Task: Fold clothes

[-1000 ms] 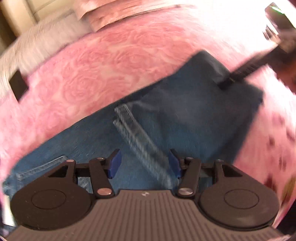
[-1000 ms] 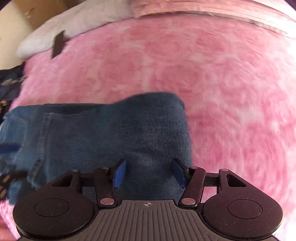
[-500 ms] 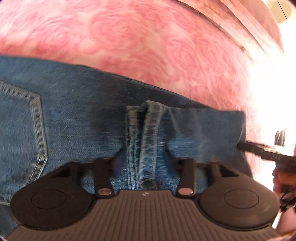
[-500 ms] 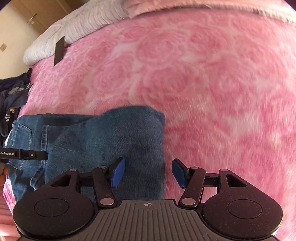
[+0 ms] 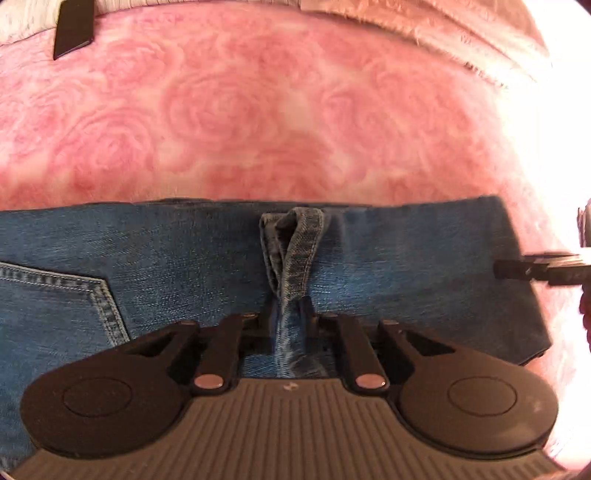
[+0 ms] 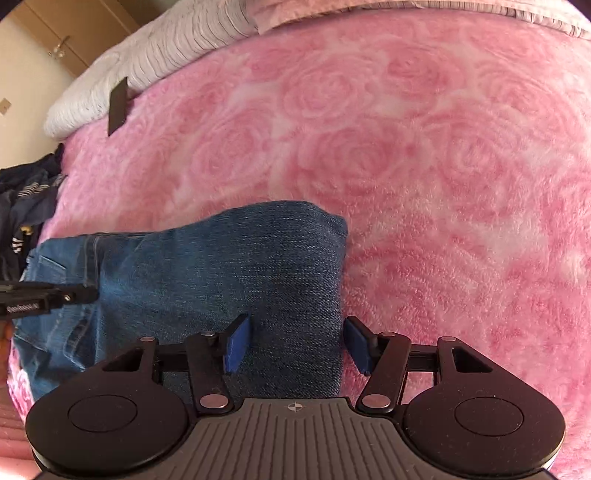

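Note:
Blue jeans [image 5: 406, 273] lie folded across a pink rose-pattern blanket [image 5: 258, 110]. In the left wrist view my left gripper [image 5: 291, 325] is shut on a bunched hem of the jeans, which stands up in a pinched fold between the fingers. A back pocket [image 5: 55, 306] shows at the left. In the right wrist view my right gripper [image 6: 297, 343] stands open over the folded end of the jeans [image 6: 240, 266], its blue pads [image 6: 238, 343] straddling the denim's right edge. The other gripper's tip shows at each view's side.
A black flat object [image 5: 74, 31] rests at the blanket's far edge by a white pillow [image 6: 147, 70]. A heap of dark clothes [image 6: 26, 199] lies at the left. A folded pink blanket [image 5: 424, 26] lies at the back.
My left gripper has shut on the jeans hem, which stood loose between open fingers before. The right gripper stays open and has come closer to the folded end.

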### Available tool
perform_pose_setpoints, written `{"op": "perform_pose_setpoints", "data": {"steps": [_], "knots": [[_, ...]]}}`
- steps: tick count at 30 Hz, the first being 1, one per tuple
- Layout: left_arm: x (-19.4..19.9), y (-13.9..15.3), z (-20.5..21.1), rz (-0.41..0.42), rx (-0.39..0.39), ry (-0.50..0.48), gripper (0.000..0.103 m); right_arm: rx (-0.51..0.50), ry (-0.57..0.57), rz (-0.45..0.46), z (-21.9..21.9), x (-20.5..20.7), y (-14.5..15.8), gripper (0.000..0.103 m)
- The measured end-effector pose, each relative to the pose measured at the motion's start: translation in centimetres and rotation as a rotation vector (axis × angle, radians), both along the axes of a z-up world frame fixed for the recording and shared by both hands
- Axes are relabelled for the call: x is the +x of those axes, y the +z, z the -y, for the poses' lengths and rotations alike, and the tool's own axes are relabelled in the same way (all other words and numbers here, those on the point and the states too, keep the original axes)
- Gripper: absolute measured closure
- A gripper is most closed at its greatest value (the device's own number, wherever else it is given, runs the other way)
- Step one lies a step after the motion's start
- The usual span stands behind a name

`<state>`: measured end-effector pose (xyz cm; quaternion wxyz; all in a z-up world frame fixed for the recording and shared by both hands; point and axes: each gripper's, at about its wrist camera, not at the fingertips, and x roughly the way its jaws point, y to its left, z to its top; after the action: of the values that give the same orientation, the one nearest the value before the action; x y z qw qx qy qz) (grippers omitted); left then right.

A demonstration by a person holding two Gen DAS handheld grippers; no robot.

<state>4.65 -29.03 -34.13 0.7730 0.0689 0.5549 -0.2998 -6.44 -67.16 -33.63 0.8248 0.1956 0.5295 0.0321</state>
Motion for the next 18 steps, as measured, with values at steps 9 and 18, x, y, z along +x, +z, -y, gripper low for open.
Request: {"op": "perform_pose_setpoints", "data": {"steps": [9, 18], "knots": [[-1.3, 3.9, -0.9, 0.076, -0.046, -0.001, 0.089, -0.161, 0.142, 0.225, -3.3, 1.5, 4.1, 0.045], [0.0, -0.5, 3.0, -0.015, -0.007, -0.112, 0.092, -0.063, 0.152, 0.144, -2.5, 4.2, 0.3, 0.044]]}}
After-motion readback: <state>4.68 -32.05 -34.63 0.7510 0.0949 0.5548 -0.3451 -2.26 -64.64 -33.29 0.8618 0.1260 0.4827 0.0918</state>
